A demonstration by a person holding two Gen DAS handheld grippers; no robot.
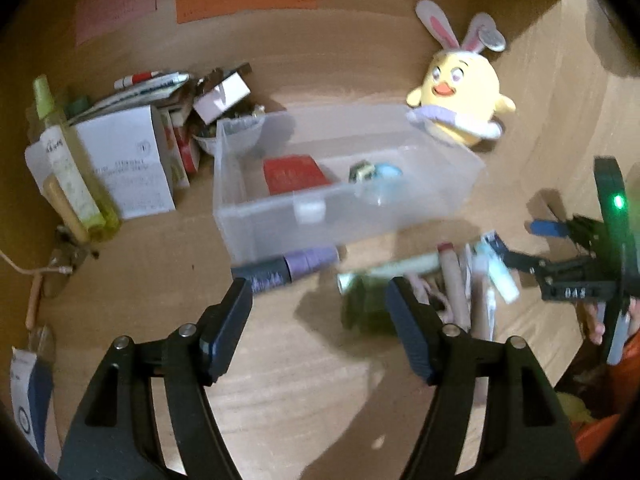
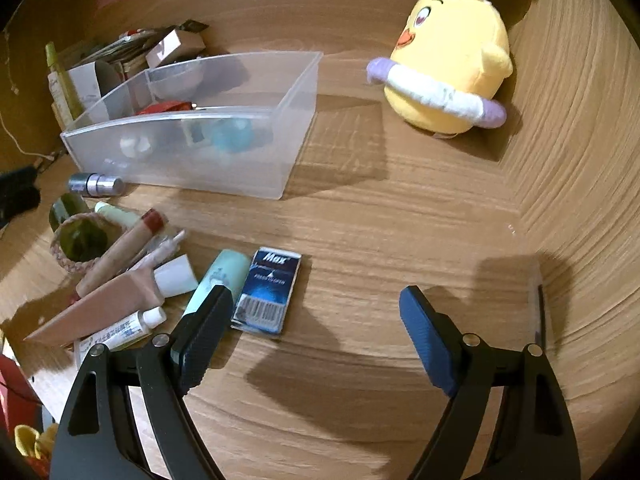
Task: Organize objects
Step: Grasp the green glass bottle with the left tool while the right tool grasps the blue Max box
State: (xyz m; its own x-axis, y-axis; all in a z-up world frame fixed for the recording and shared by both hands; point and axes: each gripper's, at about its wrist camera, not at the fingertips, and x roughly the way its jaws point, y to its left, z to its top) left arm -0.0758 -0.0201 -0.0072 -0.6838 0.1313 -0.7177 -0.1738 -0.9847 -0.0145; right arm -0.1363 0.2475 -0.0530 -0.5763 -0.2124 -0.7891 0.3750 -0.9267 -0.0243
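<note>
Both sets of jaws are wide apart, holding nothing. The left gripper (image 1: 320, 300) hangs over bare tabletop (image 2: 400, 220) near the clear bin (image 1: 360, 216) – the blurry dark-green thing beside it may be a bottle. The right gripper (image 2: 316, 320) is just beside the blue box (image 2: 268, 292).

Both views are lit warmly and rather dimly from above. Dark, soft-edged shadows are cast on the worktop (image 2: 400, 208). Motion blur is seen across the left wrist view; the right wrist view is sharper. Straight lines are bent near the black, vignetted corners.
</note>
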